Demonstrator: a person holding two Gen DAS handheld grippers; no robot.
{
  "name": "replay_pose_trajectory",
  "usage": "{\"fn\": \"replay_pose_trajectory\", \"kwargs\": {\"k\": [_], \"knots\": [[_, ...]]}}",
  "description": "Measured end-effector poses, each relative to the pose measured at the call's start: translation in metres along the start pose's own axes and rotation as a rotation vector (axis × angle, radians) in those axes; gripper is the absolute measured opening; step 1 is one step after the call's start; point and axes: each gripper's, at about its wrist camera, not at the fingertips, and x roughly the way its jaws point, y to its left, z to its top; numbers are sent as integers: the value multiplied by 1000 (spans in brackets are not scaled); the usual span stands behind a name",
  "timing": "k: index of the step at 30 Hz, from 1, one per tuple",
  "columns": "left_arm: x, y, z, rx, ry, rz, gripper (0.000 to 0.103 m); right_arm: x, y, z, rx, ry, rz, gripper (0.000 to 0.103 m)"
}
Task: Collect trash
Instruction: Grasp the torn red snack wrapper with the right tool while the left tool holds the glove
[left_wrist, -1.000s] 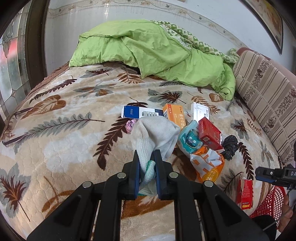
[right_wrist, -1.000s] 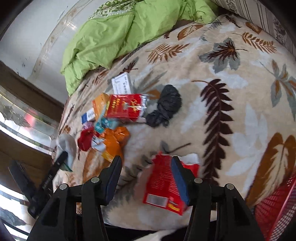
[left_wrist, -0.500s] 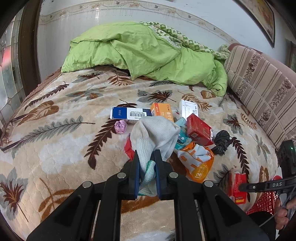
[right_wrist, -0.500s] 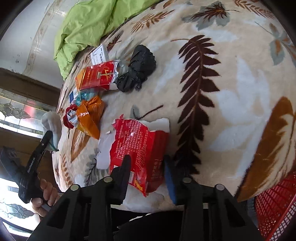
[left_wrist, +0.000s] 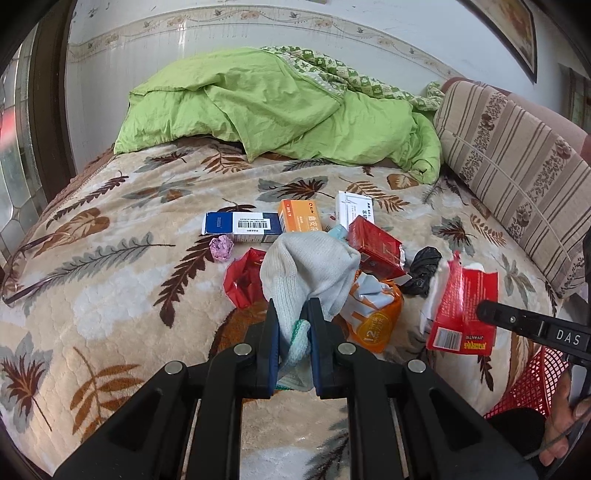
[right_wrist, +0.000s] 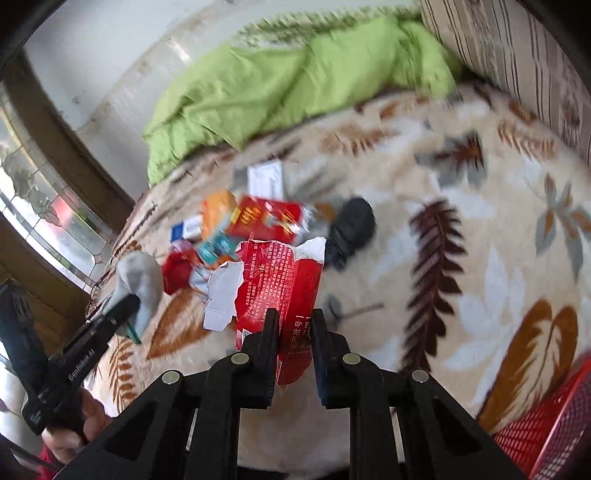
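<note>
**Both grippers loaded, drop-off comes next**

Landmark: red mesh basket (right_wrist: 546, 432), at the near edge of the bed (left_wrist: 110, 295).

- Left gripper (left_wrist: 291, 339): clamped on a grey-white glove (left_wrist: 310, 269). Cuff pinched between the pads, rest of it bunched above the jaws. It sits well away from the basket, over the litter pile.
- Right gripper (right_wrist: 293, 341): jaws pinched on the lower edge of a torn red carton (right_wrist: 277, 288). Carton looks lifted off the blanket, hanging upright from the jaws, white torn flap to one side. Near the basket, between it and the pile.
- Not yet collected, all further from the basket than the carton: orange pouch (left_wrist: 376, 317), black crumpled bag (left_wrist: 423, 269), red packet (left_wrist: 375, 251), red wrapper (left_wrist: 243, 280), pink wad (left_wrist: 221, 249), blue-white box (left_wrist: 240, 227), orange box (left_wrist: 301, 219), white box (left_wrist: 354, 210).

Step, my read: pick is done on both sides, so this is the carry phase. Pile is barely dented, so the job is at an early stage.

Next move calls for: swing the carton over the basket rim, then open. The grip is on a thin torn edge, so it could slip or tear if swung fast. The left hand has the longer trip to the basket. Right-wrist view is motion-blurred, so I can't judge clearance to the rim.
</note>
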Motion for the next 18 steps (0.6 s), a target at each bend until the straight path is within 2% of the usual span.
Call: {"fn": "replay_pose_trajectory", "kwargs": {"k": [4,18], "knots": [[-2,-9,-3,28,-12,16,13,1,14,-1,-39,-35,-22,17],[-4,-15,-4,78,-46,114,13,-3,5,-3,-2,-56,-13,18]]}}
